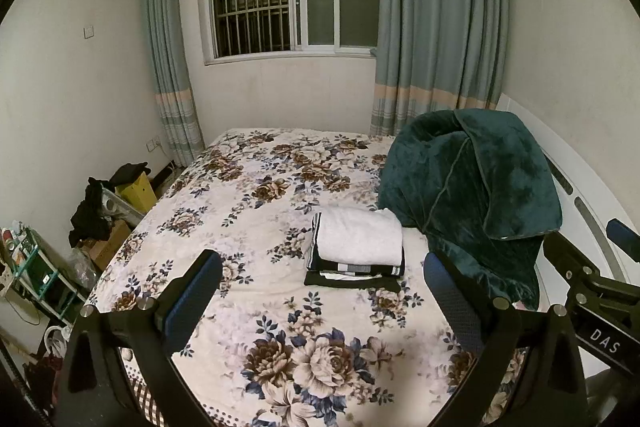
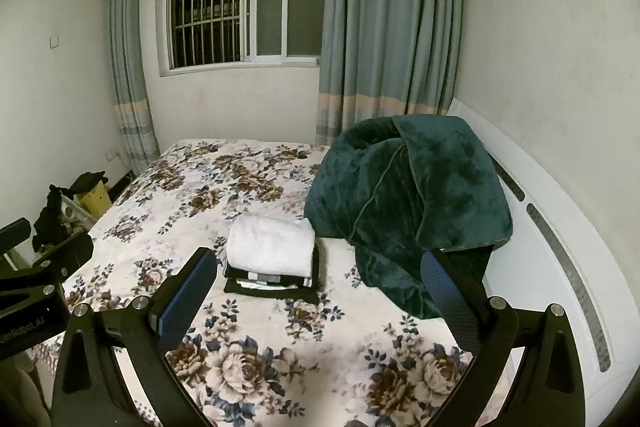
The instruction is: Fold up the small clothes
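A small stack of folded clothes lies on the floral bed: a white folded piece [image 1: 360, 237] [image 2: 270, 245] on top of black-and-white folded pieces [image 1: 354, 273] [image 2: 272, 283]. My left gripper [image 1: 324, 291] is open and empty, held above the bed in front of the stack. My right gripper [image 2: 320, 291] is open and empty, also in front of the stack and apart from it. The right gripper's body shows at the right edge of the left wrist view [image 1: 600, 291]; the left gripper's body shows at the left edge of the right wrist view [image 2: 36, 279].
A dark green plush blanket [image 1: 476, 195] [image 2: 408, 195] is heaped right of the stack against the white headboard [image 2: 560, 247]. The floral bedspread [image 1: 256, 195] covers the bed. Boxes, dark clothes and a small rack [image 1: 36, 267] crowd the floor at left. Window and curtains stand behind.
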